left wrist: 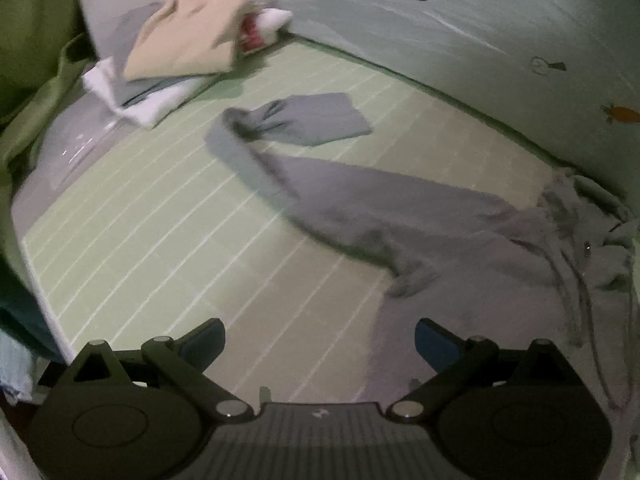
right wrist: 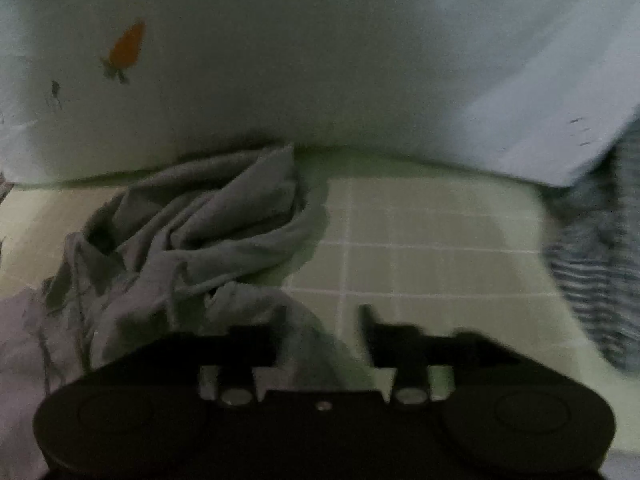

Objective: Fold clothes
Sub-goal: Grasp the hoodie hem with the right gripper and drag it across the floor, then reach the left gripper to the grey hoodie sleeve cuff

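Left gripper wide, right gripper wide; I see stack folded, hoodie unfolded.

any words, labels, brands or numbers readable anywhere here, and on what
No readable text in either view.
Small pale mark on the left gripper body: too small to read.
Carrot sticker on the wall: a picture, no words.
Red print on the white item behind the folded pile: blurred, unreadable.
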{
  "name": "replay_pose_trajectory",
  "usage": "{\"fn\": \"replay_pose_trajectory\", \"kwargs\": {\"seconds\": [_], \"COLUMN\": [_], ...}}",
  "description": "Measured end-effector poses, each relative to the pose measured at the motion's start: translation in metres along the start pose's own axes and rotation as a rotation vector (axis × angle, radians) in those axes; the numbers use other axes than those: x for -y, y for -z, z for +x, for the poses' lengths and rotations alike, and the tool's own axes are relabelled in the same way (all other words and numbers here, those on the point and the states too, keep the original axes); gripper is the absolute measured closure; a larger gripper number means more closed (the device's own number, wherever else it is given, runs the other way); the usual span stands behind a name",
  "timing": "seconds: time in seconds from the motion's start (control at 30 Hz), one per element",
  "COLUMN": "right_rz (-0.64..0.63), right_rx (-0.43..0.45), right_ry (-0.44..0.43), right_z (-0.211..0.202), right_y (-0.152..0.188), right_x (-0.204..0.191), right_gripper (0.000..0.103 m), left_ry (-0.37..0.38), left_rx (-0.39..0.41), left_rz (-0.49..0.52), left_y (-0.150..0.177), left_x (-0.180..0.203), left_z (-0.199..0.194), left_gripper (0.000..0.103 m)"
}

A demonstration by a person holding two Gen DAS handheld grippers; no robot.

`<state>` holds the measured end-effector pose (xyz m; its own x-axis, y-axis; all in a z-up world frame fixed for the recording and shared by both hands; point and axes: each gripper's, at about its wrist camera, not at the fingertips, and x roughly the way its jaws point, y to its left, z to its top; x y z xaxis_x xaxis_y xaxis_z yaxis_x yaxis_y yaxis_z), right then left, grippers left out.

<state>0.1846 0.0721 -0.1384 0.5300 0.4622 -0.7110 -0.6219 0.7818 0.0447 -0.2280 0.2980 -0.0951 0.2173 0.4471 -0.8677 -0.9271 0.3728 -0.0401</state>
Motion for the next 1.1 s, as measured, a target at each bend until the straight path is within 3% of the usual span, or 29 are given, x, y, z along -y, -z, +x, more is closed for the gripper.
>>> {"fn": "replay_pose_trajectory", "kwargs": {"seconds": [0.03, 0.1, 0.27, 0.4, 0.53, 0.67, 0.8, 0.87, 0.93, 1.1], "right_rz": [0.012, 0.052, 0.116, 0.172, 0.209, 0.183, 0.128, 0.132, 0.136, 0.078], "right_rx": [0.017, 0.029, -0.004, -0.061, -0.047, -0.064, -0.062, -0.075, -0.084, -0.051], "right_ry": [0.019, 0.042, 0.024, 0.055, 0.099, 0.097, 0.073, 0.045, 0.016, -0.008], "right_z": [-0.014, -0.045, -0.109, -0.131, -0.151, -0.165, -0.175, -0.176, -0.176, -0.166], "right_y": [0.006, 0.022, 0.088, 0.128, 0.15, 0.165, 0.17, 0.168, 0.165, 0.158], "right_x": [-0.002, -0.009, -0.027, -0.036, -0.046, -0.054, -0.06, -0.06, -0.061, -0.086], "right_gripper": [0.044, 0.027, 0.026, 0.026, 0.025, 0.025, 0.01, 0.009, 0.0, 0.0], "left_ry": [0.004, 0.021, 0.083, 0.126, 0.132, 0.128, 0.098, 0.079, 0.051, 0.01], "left_rx": [-0.002, -0.004, 0.011, 0.026, 0.042, 0.043, 0.04, 0.05, 0.068, 0.063], "left_rz": [-0.007, -0.015, 0.035, 0.106, 0.148, 0.144, 0.106, 0.114, 0.127, 0.078], "left_y": [0.002, 0.006, 0.011, 0.012, 0.016, 0.024, 0.035, 0.038, 0.04, 0.033], "left_x": [-0.005, -0.014, -0.021, -0.022, -0.025, -0.03, -0.036, -0.043, -0.05, -0.079], "left_z": [-0.001, -0.002, -0.005, -0.012, -0.02, -0.029, -0.042, -0.056, -0.068, -0.069], "left_gripper": [0.003, 0.003, 0.003, 0.003, 0.003, 0.003, 0.003, 0.003, 0.003, 0.003]}}
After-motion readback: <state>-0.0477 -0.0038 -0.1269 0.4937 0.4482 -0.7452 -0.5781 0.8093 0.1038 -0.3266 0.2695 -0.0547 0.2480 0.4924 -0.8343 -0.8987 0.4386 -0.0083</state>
